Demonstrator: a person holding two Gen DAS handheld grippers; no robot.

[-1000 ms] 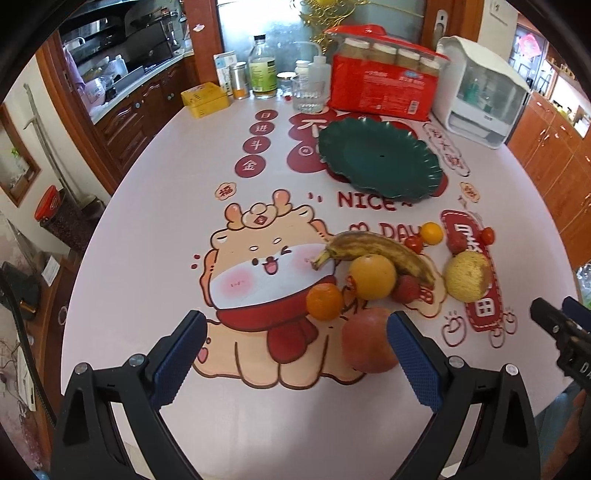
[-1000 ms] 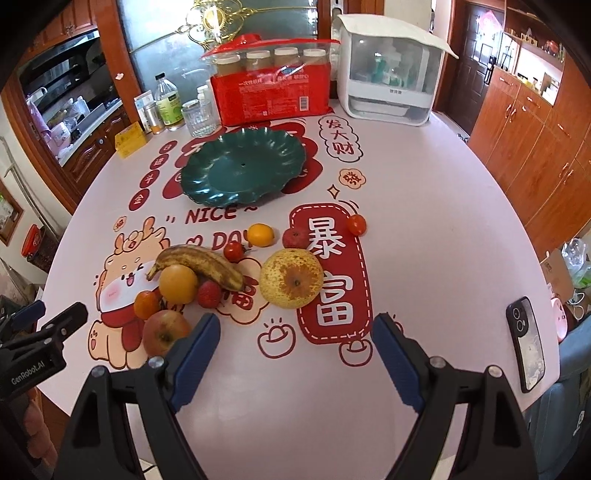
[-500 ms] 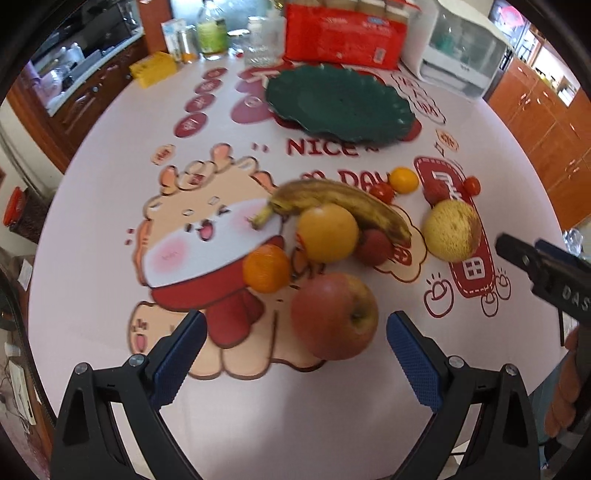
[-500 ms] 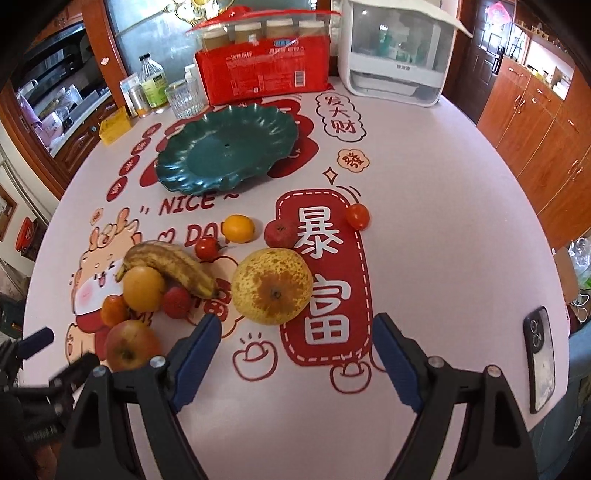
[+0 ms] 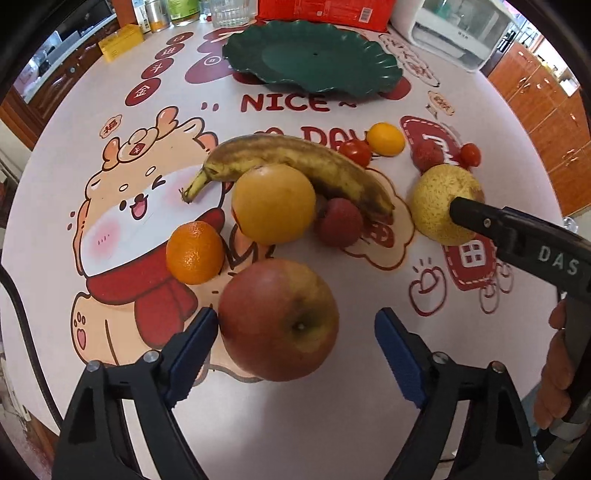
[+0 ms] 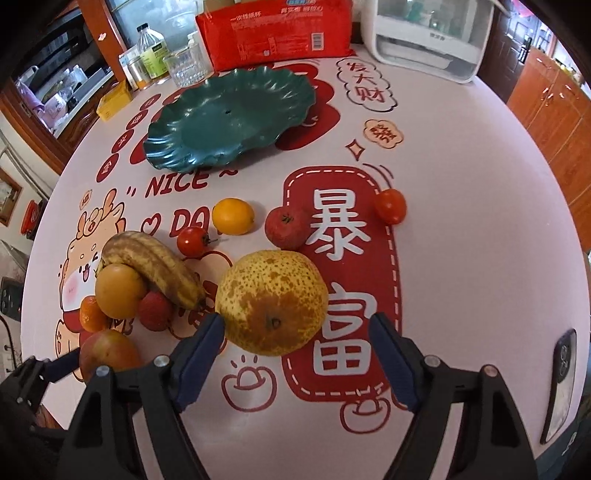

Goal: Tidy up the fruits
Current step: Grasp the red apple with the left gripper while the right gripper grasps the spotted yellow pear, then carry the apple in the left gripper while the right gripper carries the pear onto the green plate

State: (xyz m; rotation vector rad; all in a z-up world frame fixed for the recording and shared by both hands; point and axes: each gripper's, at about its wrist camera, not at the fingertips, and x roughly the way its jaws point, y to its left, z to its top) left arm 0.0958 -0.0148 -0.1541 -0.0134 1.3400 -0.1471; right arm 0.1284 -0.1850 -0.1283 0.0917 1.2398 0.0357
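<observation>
A red apple lies between the open fingers of my left gripper; the left pad is at its side, the right pad apart. A speckled yellow pear lies between the open fingers of my right gripper. Behind lie a browned banana, an orange, a mandarin, lychees and cherry tomatoes. The empty green plate stands farther back. The right gripper's side shows in the left wrist view against the pear.
A small yellow citrus, a red fruit and a tomato lie mid-table. A red package, a white appliance, a glass and bottles stand at the back. A phone lies at the right edge.
Both grippers have moved forward and down: the left now straddles the apple, the right straddles the pear. Both stay open. No fruit has moved.
</observation>
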